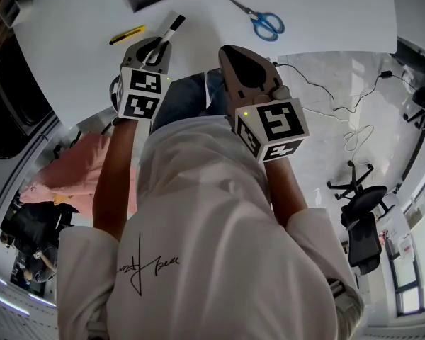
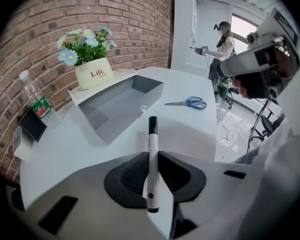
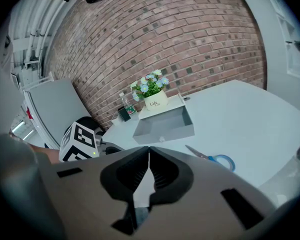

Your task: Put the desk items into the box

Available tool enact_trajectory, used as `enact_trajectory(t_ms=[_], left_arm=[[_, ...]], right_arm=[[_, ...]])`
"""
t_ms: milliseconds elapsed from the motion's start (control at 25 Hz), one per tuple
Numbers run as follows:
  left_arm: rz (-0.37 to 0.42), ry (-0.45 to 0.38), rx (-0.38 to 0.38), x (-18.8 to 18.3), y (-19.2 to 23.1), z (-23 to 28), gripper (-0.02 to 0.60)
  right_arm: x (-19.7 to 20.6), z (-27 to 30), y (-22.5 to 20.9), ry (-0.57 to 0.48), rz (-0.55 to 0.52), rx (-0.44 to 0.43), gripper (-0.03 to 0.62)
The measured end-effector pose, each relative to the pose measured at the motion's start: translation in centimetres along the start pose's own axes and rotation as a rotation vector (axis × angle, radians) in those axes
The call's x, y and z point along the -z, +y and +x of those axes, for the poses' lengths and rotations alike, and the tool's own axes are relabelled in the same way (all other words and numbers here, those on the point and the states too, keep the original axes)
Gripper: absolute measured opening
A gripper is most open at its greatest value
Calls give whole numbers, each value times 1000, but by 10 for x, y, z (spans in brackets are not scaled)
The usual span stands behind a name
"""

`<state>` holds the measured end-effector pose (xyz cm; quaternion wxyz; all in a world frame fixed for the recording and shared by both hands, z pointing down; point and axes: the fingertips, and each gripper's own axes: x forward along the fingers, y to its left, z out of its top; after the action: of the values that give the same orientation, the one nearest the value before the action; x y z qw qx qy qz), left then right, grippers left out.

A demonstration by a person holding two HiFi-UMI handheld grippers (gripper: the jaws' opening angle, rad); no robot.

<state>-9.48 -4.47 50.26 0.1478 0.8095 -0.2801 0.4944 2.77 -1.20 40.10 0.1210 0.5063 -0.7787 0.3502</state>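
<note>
My left gripper (image 1: 158,47) is shut on a white marker (image 2: 152,156) with a black cap (image 1: 176,24); the marker stands between the pads and points away over the white desk (image 2: 60,144). The grey open box (image 2: 115,106) lies ahead of it near the brick wall, with a small pale thing (image 2: 144,107) by its front wall. Blue-handled scissors (image 1: 263,22) lie on the desk to the right of the box, and a yellow-and-black item (image 1: 127,35) lies to the left of the marker. My right gripper (image 3: 149,153) is shut with nothing in it, held above the desk's near edge.
A white pot of flowers (image 2: 92,74) stands behind the box, with a plastic bottle (image 2: 32,96) and a small black object (image 2: 31,124) to its left. Cables (image 1: 340,98) and an office chair (image 1: 361,204) are on the floor at right. A person (image 2: 222,41) stands far off.
</note>
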Motion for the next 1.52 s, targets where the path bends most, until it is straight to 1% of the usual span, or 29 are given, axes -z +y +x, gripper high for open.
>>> enact_trajectory(t_ms=[240, 440, 600, 760, 1200, 1520], left_arm=[[-26, -9, -9, 1, 2, -10, 71], [-68, -32, -1, 2, 2, -16, 71], [-33, -34, -12, 0, 7, -23, 71], [-39, -38, -11, -1, 8, -27, 71], [5, -66, -19, -24, 15, -44, 71], [28, -58, -49, -27, 24, -52, 71]], right_arm=[[-5, 0, 5, -7, -21, -5, 28], [-11, -1, 10, -16, -34, -6, 28], [-15, 0, 14, -21, -42, -8, 28], [-18, 2, 16, -24, -49, -12, 28], [-27, 2, 18, -30, -65, -11, 28], [-29, -1, 15, -32, -69, -2, 28]])
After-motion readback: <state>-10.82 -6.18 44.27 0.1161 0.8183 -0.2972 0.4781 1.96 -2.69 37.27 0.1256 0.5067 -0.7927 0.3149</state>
